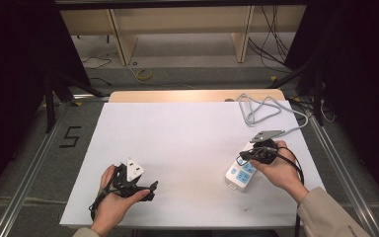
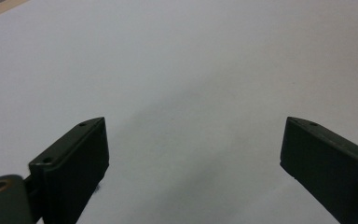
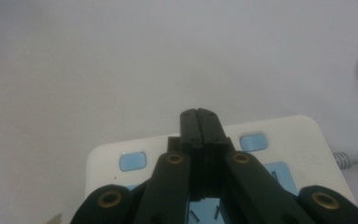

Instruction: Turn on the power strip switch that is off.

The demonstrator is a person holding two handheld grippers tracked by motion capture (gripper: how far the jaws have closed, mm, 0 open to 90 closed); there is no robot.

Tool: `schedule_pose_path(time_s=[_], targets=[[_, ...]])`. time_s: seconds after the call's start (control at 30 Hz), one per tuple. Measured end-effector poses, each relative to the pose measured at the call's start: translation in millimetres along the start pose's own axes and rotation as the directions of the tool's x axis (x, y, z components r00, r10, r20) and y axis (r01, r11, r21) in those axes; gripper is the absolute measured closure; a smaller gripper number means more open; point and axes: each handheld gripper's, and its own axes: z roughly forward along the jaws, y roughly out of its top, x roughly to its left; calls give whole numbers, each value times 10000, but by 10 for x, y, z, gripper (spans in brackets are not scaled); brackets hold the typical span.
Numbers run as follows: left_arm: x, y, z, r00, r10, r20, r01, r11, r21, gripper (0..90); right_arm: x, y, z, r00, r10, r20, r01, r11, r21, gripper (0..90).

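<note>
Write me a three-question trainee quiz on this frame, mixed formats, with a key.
1. True or false: the left claw is open with nothing between its jaws.
2. Multiple choice: the right claw is over which thing? A) the cord B) the power strip C) bare table
3. Fill in: in the right gripper view, the right claw's jaws are pressed ____.

Key: 1 true; 2 B; 3 together.
</note>
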Motion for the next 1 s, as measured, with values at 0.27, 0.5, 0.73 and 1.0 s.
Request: schedule_pose_path(time_s=[0.27, 0.5, 0.73, 1.0], targets=[[-2, 1, 2, 10000, 15, 11, -15, 10000, 15, 75, -10, 22, 50, 10000, -69, -10, 69, 9996, 264, 900], [-3, 1, 1, 10000, 30, 0, -30, 10000, 11, 75, 9, 50, 74, 9998, -183, -14, 184, 9989, 432, 900], [-1, 1, 1, 10000, 32, 3, -32, 10000, 15, 75, 9, 57, 110, 9994, -341, 0, 340, 9970, 694, 900], [-3, 2, 2, 10000, 43, 1, -43, 10000, 18, 75, -4, 57, 149, 9997, -257, -58, 261, 9955, 906, 900]])
